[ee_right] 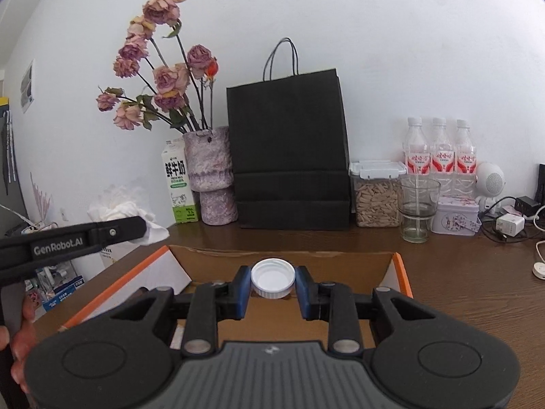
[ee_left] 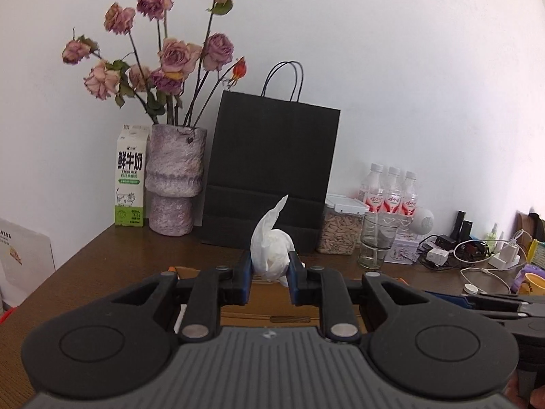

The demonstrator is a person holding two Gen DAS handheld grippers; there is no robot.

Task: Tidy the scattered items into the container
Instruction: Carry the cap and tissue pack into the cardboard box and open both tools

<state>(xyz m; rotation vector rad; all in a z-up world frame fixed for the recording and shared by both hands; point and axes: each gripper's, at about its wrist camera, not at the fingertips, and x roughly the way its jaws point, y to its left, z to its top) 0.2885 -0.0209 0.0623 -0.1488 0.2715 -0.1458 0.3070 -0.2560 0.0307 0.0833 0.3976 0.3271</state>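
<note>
My left gripper (ee_left: 270, 269) is shut on a crumpled white tissue (ee_left: 270, 248) that sticks up between its blue pads. It hangs above the open cardboard box (ee_left: 262, 310), whose brown inside shows under the fingers. My right gripper (ee_right: 272, 281) is shut on a white plastic bottle cap (ee_right: 272, 277), open side up, held over the same cardboard box (ee_right: 340, 259) with its orange-edged flaps. In the right wrist view the left gripper (ee_right: 143, 230) comes in from the left edge with the tissue (ee_right: 155, 233) at its tip, near the box's left flap.
Along the back wall on the brown table (ee_right: 460, 272) stand a milk carton (ee_right: 180, 184), a vase of dried roses (ee_right: 213, 177), a black paper bag (ee_right: 289, 153), a jar of seeds (ee_right: 376, 194), a glass (ee_right: 417, 209), three water bottles (ee_right: 439, 150) and tangled chargers (ee_left: 477, 255).
</note>
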